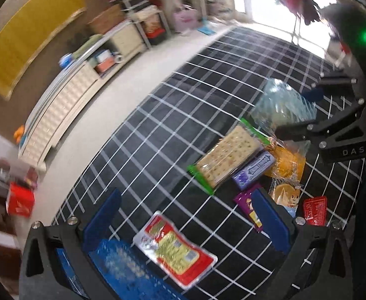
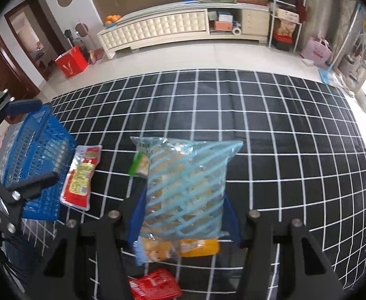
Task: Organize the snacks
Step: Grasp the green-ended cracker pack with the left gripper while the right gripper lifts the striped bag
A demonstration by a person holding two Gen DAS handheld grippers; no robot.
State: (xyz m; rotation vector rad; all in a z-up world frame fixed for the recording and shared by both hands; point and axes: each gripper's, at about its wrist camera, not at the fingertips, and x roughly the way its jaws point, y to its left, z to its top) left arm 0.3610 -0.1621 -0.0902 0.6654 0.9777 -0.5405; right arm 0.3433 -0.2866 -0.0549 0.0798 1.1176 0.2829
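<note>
Glossy clear plastic snack bag [image 2: 185,187], perforated blue plastic basket [image 2: 36,160], matt checked cloth [image 2: 283,137]

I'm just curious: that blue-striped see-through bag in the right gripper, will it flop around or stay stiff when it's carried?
The blue-striped bag probably flops: thin crinkled film, held at its lower end by the right gripper. It looks puffy, so likely light. Its glossy film may be slippery.

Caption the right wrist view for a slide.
Right gripper lifts a blue-striped snack bag above the checkered cloth, blue basket at left.
</note>
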